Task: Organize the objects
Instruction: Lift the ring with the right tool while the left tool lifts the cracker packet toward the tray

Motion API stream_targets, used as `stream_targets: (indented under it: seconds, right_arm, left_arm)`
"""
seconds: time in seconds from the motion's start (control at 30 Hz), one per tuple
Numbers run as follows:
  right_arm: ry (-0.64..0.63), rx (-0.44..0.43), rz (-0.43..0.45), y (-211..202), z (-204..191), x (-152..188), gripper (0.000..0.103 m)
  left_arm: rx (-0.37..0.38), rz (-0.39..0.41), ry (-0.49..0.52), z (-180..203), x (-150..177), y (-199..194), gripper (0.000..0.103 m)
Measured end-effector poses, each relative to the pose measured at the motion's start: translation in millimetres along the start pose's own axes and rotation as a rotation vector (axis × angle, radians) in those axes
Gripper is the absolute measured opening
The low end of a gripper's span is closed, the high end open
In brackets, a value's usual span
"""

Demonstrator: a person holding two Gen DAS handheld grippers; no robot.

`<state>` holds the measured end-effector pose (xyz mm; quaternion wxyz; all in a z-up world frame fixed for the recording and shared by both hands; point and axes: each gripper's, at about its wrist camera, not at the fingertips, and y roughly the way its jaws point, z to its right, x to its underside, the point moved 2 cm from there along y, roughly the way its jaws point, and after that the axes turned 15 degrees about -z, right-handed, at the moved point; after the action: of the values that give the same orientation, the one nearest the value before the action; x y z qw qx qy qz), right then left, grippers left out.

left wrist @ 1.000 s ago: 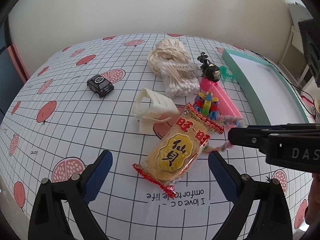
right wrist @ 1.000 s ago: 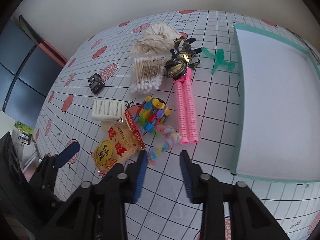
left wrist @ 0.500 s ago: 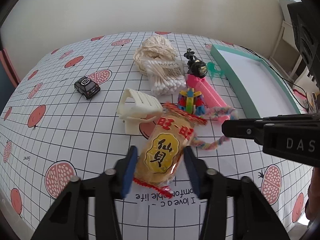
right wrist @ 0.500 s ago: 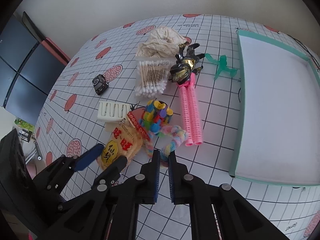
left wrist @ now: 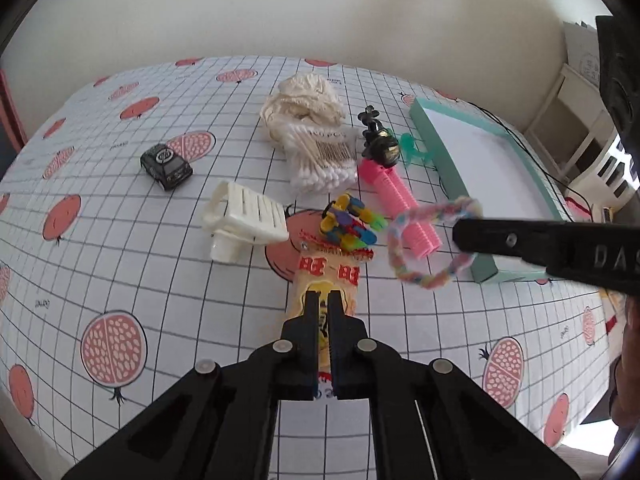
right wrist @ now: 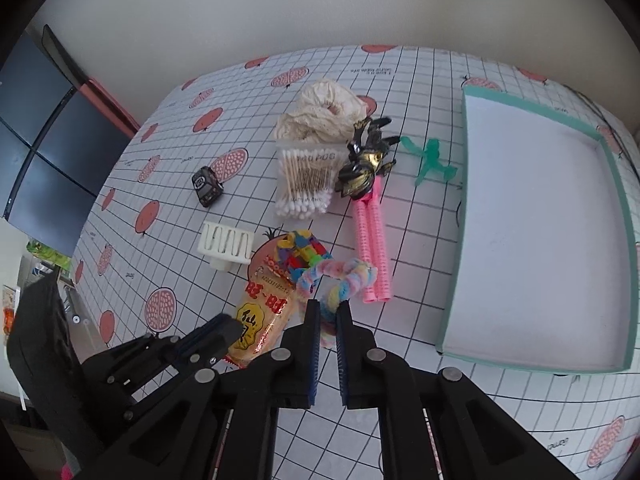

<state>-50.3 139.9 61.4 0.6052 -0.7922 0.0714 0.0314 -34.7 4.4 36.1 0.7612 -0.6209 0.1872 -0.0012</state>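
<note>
Down at six o'clock of the pile both grabs are made, the left gripper point(left wrist: 324, 308) clamped on the snack pack point(left wrist: 326, 276), the right gripper point(right wrist: 328, 320) pinching the pastel loop point(right wrist: 340, 280) aloft, so next, I'd guess, carry them to the tray point(right wrist: 536, 364) at three o'clock

Left claw point(left wrist: 324, 300) pinching the snack packet point(left wrist: 327, 280), right claw point(left wrist: 460, 236) holding a pastel loop point(left wrist: 424, 248) clear of the tablecloth point(left wrist: 120, 272)

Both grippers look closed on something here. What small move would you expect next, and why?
Probably carry the pastel loop right, over the tray's teal rim: the right gripper is shut on it, the tray holds nothing. The left gripper pinches the snack packet.
</note>
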Motion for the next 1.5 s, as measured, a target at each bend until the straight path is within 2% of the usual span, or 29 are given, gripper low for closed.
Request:
stream_targets:
  seconds: [0.07, 0.2, 0.23, 0.33, 0.37, 0.47, 0.57, 0.77, 1.2, 1.37, 1.5]
  right_arm:
    - [0.004, 0.015, 0.014, -7, 1, -1, 0.008]
    - [0.021, 0.008, 0.025, -14, 4, -4, 0.008]
    - [0.02, 0.015, 0.029, -15, 4, -4, 0.008]
    - [0.039, 0.023, 0.038, -17, 8, -3, 0.008]
    - [0.05, 0.014, 0.039, -17, 10, -4, 0.008]
    - [0.073, -0.004, 0.042, -15, 17, -5, 0.008]
    - [0.072, -0.008, 0.04, -12, 19, -3, 0.008]
    - [0.061, -0.009, 0.031, -7, 21, -1, 0.008]
    - [0.043, 0.0, 0.016, -2, 21, 7, 0.008]
    - [0.033, -0.007, 0.016, -4, 19, 9, 0.008]
    - [0.04, -0.014, 0.022, -7, 23, 11, 0.008]
  left_arm:
    - [0.0, 0.019, 0.006, 0, 3, -5, 0.004]
    - [-0.05, 0.021, 0.03, 4, 5, -7, 0.006]
    - [-0.069, 0.014, 0.035, 6, 4, -4, 0.009]
    - [-0.103, 0.005, 0.033, 5, 4, 2, 0.031]
    - [-0.12, 0.002, 0.033, 4, 3, 4, 0.035]
    - [-0.148, -0.008, 0.041, 4, 2, 7, 0.039]
    - [-0.18, -0.018, 0.067, 8, 1, 12, 0.049]
    - [-0.206, -0.041, 0.093, 17, -3, 21, 0.052]
    - [-0.29, -0.076, 0.135, 30, -4, 41, 0.052]
    - [-0.287, -0.087, 0.131, 31, -5, 42, 0.044]
    - [-0.299, -0.087, 0.134, 34, -4, 39, 0.041]
